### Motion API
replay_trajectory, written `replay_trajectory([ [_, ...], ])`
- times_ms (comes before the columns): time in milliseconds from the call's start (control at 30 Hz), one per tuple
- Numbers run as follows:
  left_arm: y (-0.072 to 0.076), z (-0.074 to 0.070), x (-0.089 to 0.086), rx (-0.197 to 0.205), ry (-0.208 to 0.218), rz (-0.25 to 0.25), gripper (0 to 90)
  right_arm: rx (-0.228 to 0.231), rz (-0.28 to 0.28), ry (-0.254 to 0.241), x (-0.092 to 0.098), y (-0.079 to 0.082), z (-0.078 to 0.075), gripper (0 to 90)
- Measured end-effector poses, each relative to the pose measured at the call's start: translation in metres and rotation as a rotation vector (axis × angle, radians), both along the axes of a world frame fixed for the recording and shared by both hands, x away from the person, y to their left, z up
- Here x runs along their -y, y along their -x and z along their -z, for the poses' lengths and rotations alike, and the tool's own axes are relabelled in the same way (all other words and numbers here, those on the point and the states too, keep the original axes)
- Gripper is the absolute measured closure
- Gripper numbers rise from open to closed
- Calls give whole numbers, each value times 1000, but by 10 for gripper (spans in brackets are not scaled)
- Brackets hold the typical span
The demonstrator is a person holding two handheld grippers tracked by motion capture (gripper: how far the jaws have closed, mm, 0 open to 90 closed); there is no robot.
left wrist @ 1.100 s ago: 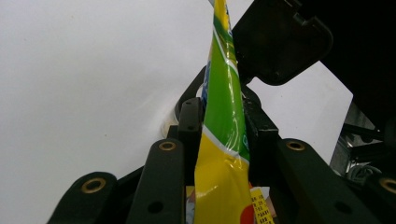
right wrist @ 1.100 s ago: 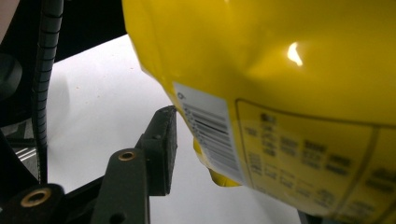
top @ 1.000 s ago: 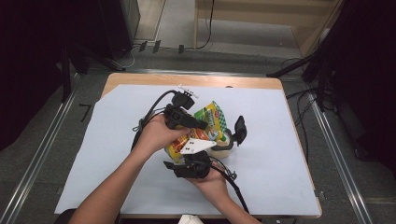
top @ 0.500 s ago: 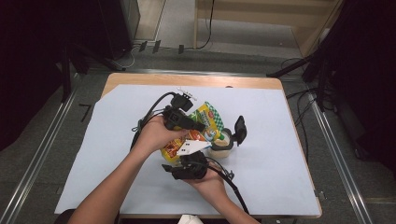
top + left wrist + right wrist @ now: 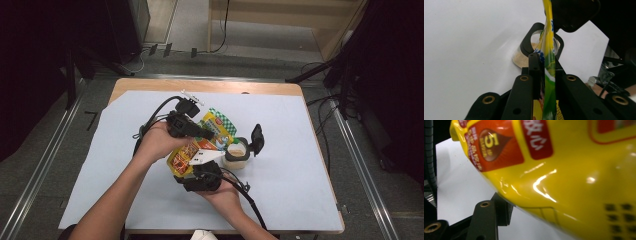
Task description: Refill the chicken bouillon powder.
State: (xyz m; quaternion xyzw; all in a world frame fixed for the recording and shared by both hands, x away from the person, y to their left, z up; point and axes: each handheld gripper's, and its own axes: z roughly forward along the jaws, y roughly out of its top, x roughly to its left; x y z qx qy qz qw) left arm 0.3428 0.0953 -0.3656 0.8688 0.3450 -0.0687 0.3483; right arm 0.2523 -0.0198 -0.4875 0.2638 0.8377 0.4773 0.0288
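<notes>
Yellow pouch held tilted over the open jar on the worktop, long axis toward the jar mouth. Left hand-held gripper clamped on its top edge, nearer the jar. Right hand-held gripper, jaws just widening, loosely cradles the bottom.

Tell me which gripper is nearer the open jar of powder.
Left. The left gripper, shut on the yellow pouch, reaches toward the jar; the right gripper sits lower, under the pouch.
</notes>
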Motion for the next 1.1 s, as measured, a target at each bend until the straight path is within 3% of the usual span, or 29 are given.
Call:
replay_trajectory([
  [433,3,-9,-13,21,40,33,871,45,8,10,2,1,-4,449],
  [633,2,-12,-21,17,70,23,873,64,16,14,6,2,-6,447],
  [1100,1,-24,-47,23,161,10,898,81,21,-30,12,0,-9,444],
])
